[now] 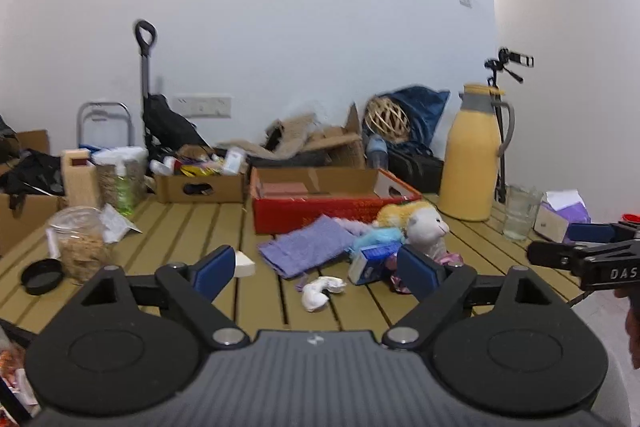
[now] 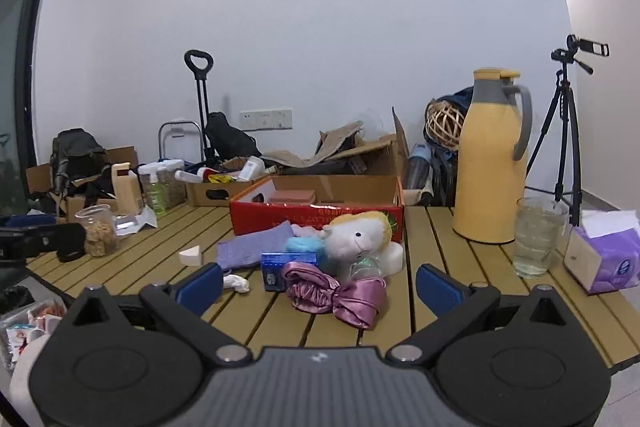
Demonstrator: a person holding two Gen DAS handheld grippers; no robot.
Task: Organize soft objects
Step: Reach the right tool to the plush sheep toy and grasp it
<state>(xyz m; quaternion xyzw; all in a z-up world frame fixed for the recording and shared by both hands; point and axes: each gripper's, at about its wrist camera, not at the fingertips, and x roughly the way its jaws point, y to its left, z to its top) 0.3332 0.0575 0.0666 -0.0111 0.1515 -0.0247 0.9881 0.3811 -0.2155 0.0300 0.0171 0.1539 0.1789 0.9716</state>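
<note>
A pile of soft things lies on the slatted wooden table (image 2: 440, 267) in front of a red cardboard box (image 2: 316, 217). It holds a white plush sheep (image 2: 360, 235), a purple cloth (image 2: 256, 247), a pink satin bonnet (image 2: 336, 291), light blue fluff (image 2: 302, 245) and a small white crumpled cloth (image 2: 236, 283). A blue carton (image 2: 286, 269) lies among them. My right gripper (image 2: 320, 285) is open just short of the bonnet, holding nothing. My left gripper (image 1: 320, 273) is open, with nothing in it, just short of the white cloth (image 1: 320, 291) and the purple cloth (image 1: 308, 247).
A yellow thermos jug (image 2: 492, 171), a glass (image 2: 538, 239) and a purple tissue box (image 2: 604, 259) stand at the right. A jar (image 2: 98, 231) with its black lid off, a white sponge wedge (image 2: 191, 255) and cardboard boxes (image 2: 216, 191) crowd the left and back. A tripod (image 2: 566, 131) stands behind.
</note>
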